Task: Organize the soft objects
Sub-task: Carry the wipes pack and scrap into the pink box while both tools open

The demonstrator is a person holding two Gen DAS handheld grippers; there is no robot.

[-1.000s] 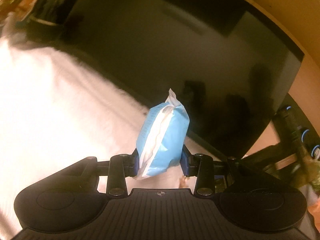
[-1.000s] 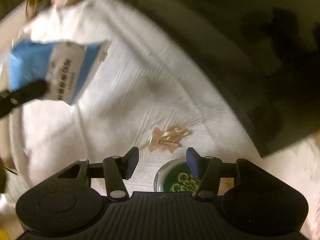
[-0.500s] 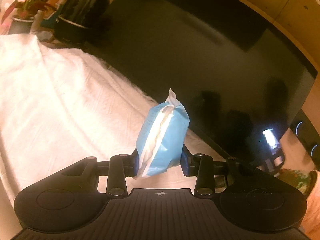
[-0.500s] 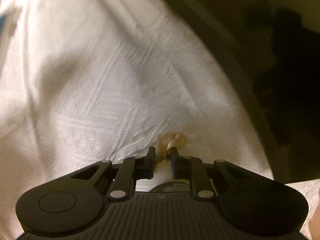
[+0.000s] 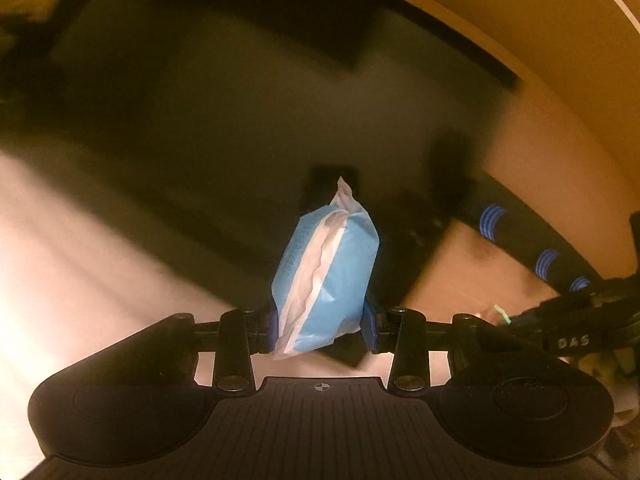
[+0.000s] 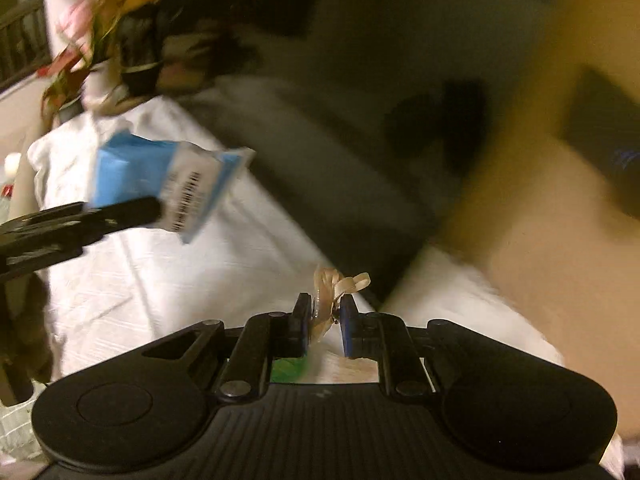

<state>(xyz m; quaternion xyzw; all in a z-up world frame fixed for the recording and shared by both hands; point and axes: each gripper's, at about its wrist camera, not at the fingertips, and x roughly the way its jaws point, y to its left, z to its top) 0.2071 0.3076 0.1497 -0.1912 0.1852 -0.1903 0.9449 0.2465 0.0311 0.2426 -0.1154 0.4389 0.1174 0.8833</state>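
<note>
My left gripper (image 5: 322,328) is shut on a soft blue and white tissue pack (image 5: 328,276), held upright in the air. The same pack (image 6: 164,182) shows at the left of the right wrist view, above the white cloth (image 6: 168,280). My right gripper (image 6: 325,322) is shut on a small beige ribbon bow (image 6: 334,290) and holds it just above the cloth.
A large dark TV screen (image 5: 240,120) fills the back. A black speaker with blue rings (image 5: 540,256) stands at the right. A potted plant with pink leaves (image 6: 84,56) is at the far left. A green-lidded round container (image 6: 288,370) lies under my right gripper.
My right gripper closed on the ribbon bow and lifted it off the cloth. My left gripper swung right with the tissue pack still held.
</note>
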